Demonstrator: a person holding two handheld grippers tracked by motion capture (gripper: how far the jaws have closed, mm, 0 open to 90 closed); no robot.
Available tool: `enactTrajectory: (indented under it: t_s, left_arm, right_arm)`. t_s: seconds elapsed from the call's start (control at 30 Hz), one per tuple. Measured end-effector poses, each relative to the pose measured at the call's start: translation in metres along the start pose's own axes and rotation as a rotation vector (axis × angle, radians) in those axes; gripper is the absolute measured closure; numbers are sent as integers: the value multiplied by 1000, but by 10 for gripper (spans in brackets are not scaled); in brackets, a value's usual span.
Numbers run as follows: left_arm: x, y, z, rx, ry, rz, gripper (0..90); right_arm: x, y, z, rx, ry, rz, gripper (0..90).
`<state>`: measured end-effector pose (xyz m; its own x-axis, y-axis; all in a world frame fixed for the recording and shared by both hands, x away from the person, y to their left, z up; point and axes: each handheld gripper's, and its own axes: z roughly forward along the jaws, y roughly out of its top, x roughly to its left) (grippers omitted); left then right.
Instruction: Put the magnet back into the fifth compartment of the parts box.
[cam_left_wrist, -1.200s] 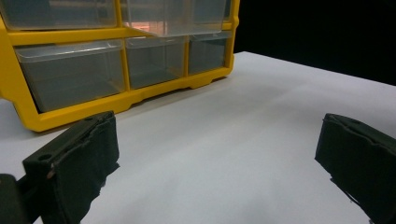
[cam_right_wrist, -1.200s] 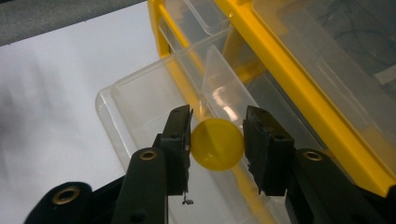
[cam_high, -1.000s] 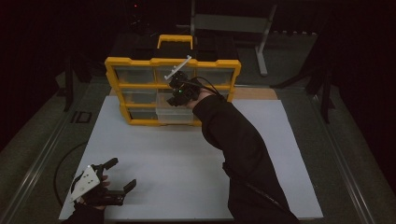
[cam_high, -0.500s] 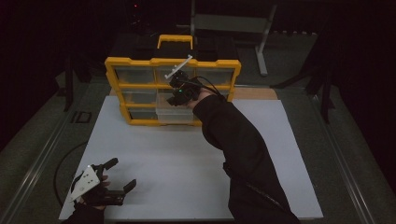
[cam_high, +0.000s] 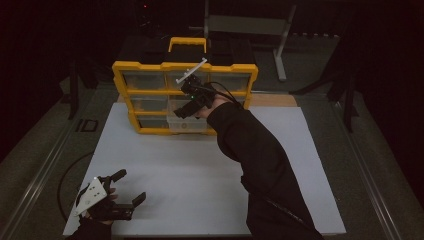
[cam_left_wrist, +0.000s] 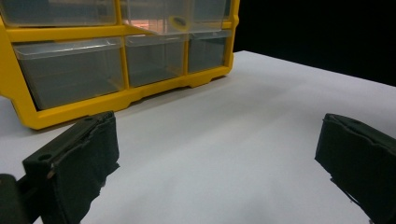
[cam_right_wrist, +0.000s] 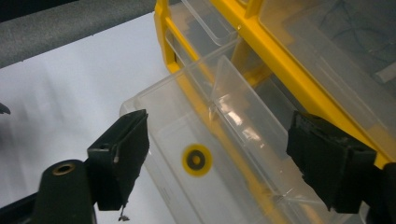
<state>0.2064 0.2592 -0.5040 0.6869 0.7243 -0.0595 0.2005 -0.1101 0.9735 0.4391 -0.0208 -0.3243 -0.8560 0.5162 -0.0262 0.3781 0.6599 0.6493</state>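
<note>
Over the pulled-out clear drawer (cam_right_wrist: 205, 154) in the bottom row of the yellow organizer cabinet (cam_high: 150, 92), the right gripper (cam_high: 187, 111) hangs with its jaws spread wide, holding nothing. Inside that drawer lies a small yellow ring with a dark centre (cam_right_wrist: 196, 160), seen between the jaws in the right gripper view. Near the front left corner of the white table (cam_high: 200, 165), well apart from the cabinet, the left gripper (cam_high: 131, 186) rests with jaws likewise apart and empty.
</note>
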Motion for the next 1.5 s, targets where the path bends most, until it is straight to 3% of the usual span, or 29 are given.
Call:
enactTrajectory:
  t_s: [0.17, 0.43, 0.9, 1.5]
  left_arm:
    - [0, 0, 0, 1, 1, 0, 2]
    - [0, 0, 0, 2, -1, -1, 2]
    - [0, 0, 0, -1, 2, -3, 2]
    - [0, 0, 1, 3, 2, -1, 2]
  right_arm:
    - [0, -3, 0, 1, 13, 25, 124]
    - [-2, -10, -5, -30, -22, 54, 74]
    - [-7, -20, -9, -42, -18, 70, 74]
    - [-14, -37, -22, -82, -53, 78, 75]
